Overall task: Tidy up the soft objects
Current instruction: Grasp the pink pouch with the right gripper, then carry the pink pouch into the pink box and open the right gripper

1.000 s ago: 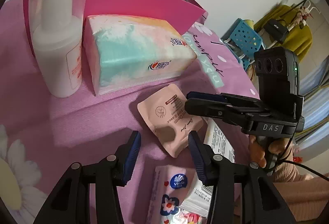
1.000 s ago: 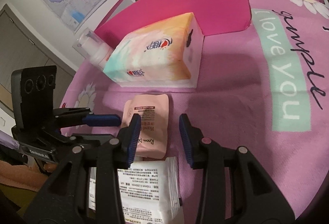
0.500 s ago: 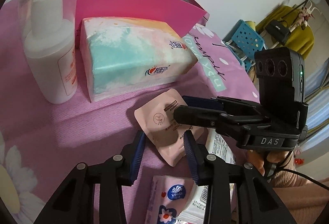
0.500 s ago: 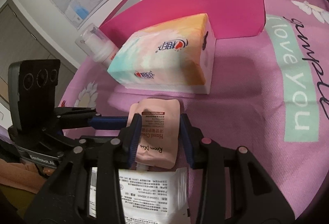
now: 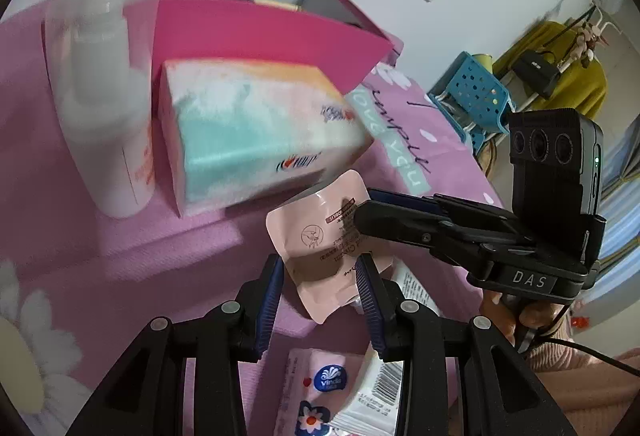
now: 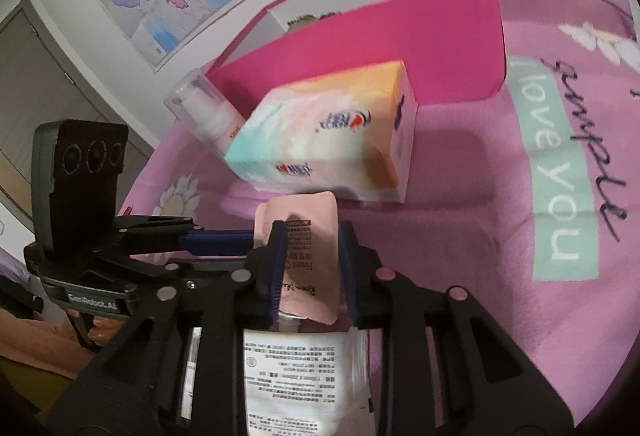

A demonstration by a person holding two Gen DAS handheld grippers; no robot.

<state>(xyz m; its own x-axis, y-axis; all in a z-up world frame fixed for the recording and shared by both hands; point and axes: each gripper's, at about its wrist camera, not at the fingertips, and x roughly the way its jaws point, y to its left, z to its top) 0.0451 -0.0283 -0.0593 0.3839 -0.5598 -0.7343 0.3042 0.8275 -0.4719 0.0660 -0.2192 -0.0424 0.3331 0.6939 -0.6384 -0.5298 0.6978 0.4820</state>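
Since the earlier frame both tongs have closed in: left gripper (image 5: pixel 320 276) and right gripper (image 6: pixel 312 268), the latter closing, each clench the one pink sachet (image 5: pixel 316 236), lifted mid-frame. Beyond: one tissue box (image 5: pixel 256 139), one pump bottle (image 5: pixel 100 107), one pink storage box (image 5: pixel 260 31); two packets (image 6: pixel 296 380) at bottom.

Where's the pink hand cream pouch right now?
The pouch is lifted off the pink cloth, pinched between both grippers, just in front of the tissue pack and above the wipes packets.
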